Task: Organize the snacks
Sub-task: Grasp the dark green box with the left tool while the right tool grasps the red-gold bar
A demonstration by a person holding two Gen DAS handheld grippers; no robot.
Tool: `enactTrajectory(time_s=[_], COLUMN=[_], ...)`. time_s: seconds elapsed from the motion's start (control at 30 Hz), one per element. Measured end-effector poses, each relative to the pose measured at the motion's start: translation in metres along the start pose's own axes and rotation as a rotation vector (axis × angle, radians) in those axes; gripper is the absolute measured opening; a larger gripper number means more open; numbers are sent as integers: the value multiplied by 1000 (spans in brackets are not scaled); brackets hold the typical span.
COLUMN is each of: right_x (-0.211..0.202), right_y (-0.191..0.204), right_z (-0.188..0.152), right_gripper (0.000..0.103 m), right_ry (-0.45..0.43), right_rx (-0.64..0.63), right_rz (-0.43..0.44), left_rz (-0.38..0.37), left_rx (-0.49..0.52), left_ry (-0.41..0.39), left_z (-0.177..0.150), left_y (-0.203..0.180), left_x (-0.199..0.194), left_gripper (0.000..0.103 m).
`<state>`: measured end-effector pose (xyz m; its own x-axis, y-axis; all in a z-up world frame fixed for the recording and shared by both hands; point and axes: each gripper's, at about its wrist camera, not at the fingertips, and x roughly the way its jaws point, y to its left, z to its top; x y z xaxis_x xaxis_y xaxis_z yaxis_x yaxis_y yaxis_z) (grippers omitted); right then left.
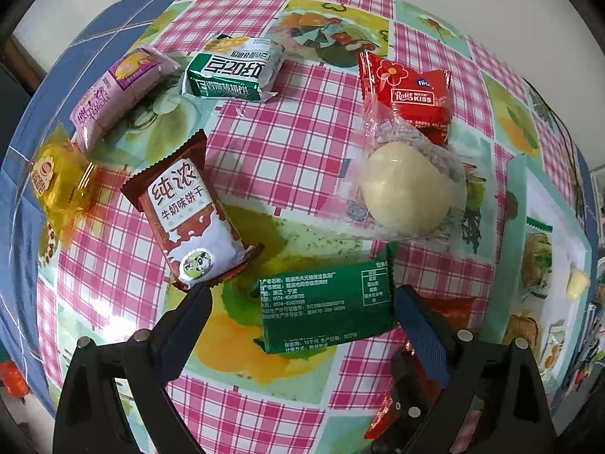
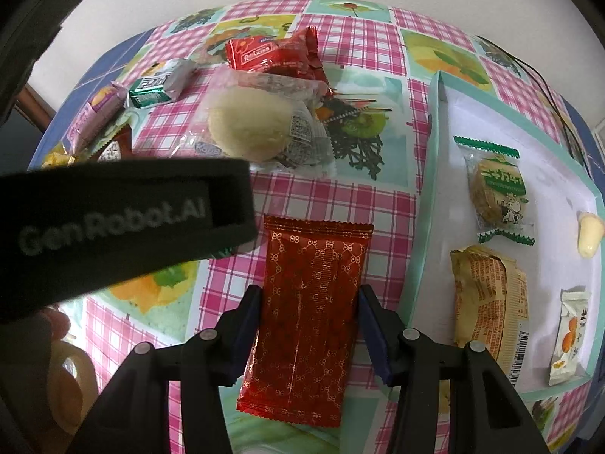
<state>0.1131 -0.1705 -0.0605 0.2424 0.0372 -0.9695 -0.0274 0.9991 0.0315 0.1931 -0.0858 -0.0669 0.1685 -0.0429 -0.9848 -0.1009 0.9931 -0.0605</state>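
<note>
A table under a pink-checked, fruit-printed cloth carries loose snacks. Taking the clear-wrapped pale bun as landmark: a red Kiss packet lies touching its far side, a green packet just on its near side, a brown milk-biscuit packet to its left, and a shallow teal-rimmed tray well to its right.

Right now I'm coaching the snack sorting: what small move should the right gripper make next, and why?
Probably lift the red patterned packet slightly. The right gripper has its pads against both long edges, the packet looks to be still on the tablecloth, and the white tray with sorted snacks sits just beside it.
</note>
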Motion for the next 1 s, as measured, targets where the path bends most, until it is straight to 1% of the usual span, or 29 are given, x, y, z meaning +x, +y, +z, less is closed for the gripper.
enactTrajectory(time_s=[0.17,0.3,0.43,0.6,0.77,0.8,0.87,1.0], right_x=[-1,-1,-1,-1,-1,-1,-1,-3], right_y=[2,3,4,5,6,5,4,0], right_z=[0,0,0,0,0,0,0,1], right_gripper=[54,54,54,54,51,51,50,50], right_ry=[0,1,1,3,3,3,5,10], right_rx=[0,-1,0,-3,4,9,19,29], right_rz=[0,-1,-2,-3,-2,0,11,29], left_rz=[1,-41,-81,-122,-118,-120,-114,-112], left_rx=[6,-43,-79,-86,-83,-85,-90,-96], left_ry=[-1,27,31,22,14,10,6,3], left_z=[-6,-10,-10,-8,-8,-9,-9,-9], left_y=[0,10,16,17,14,21,21,33], left_x=[2,8,9,11,12,12,11,-1], left_gripper=[96,95,82,66,60,60,59,59])
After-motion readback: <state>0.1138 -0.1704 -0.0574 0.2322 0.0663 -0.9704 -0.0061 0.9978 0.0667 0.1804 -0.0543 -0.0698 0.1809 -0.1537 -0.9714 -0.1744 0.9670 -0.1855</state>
